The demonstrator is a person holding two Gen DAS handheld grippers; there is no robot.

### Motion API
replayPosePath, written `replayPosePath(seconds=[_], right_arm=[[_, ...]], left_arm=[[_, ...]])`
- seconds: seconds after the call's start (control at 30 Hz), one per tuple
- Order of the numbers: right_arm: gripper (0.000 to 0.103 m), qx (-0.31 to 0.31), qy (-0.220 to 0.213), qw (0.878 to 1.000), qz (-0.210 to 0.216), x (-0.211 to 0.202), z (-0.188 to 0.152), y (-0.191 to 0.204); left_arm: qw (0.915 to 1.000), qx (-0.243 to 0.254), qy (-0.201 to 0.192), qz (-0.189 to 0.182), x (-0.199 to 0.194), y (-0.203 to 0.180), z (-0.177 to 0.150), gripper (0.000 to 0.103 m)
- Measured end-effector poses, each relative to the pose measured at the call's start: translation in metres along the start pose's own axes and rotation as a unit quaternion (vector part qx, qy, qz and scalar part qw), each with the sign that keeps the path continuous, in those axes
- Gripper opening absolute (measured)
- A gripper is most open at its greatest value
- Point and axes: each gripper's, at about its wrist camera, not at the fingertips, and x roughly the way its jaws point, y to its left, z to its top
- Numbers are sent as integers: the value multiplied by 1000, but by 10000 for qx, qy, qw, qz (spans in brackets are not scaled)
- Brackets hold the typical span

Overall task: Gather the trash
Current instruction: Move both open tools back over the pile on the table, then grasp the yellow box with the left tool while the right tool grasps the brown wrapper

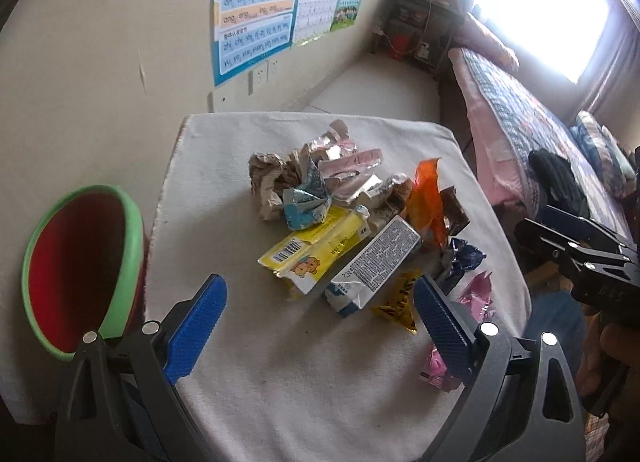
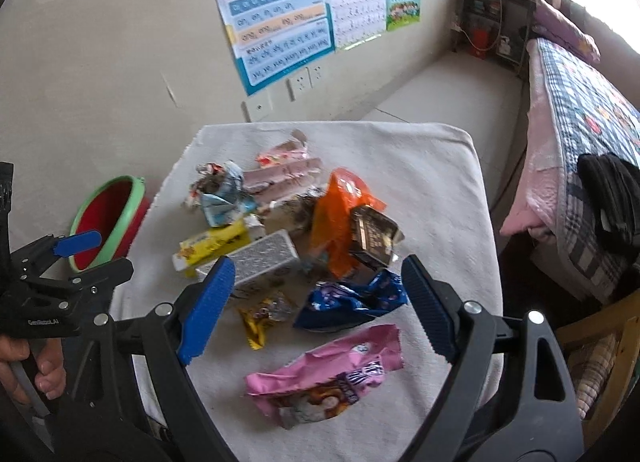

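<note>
both tongs, left (image 1: 320, 322) and right (image 2: 314, 308), gape empty; pink wrapper (image 2: 324, 374) looks light, crinkly, slippery: pinch mid-body.

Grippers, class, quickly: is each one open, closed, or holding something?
Left gripper: open, holding nothing.
Right gripper: open, holding nothing.

Beige wall (image 2: 100, 41) carries bright learning posters (image 2: 276, 17) above white sockets (image 2: 304, 79); a pale floor (image 2: 448, 89) runs to a dark cluttered shelf (image 2: 492, 21), a bed (image 2: 580, 109) with checked quilt under a glaring window (image 1: 540, 1)
</note>
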Motion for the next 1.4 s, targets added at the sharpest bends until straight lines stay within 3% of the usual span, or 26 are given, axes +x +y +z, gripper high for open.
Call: replayPosePath(seconds=[0.5,0.67,1.1,1.13,1.2,1.4], right_arm=[[84,176,526,9984,-115,63,7,-34],[98,277,665,9973,-157,83,8,-42],[98,328,830,9955,-324,110,7,-50],[97,334,840,9954,-310,111,7,-50],[80,352,894,9951,-219,114,6,-50],[61,361,1006,9942,-132,119,3,-50]], left_arm=[[9980,128,581,222,62,8,18,90],[9961,293,788,276,84,5,20,90],[9942,197,1025,242,113,8,22,90],[9943,186,1027,226,114,9,23,90],[9945,153,1025,176,115,11,24,90],[9947,12,1028,-19,117,17,24,87]])
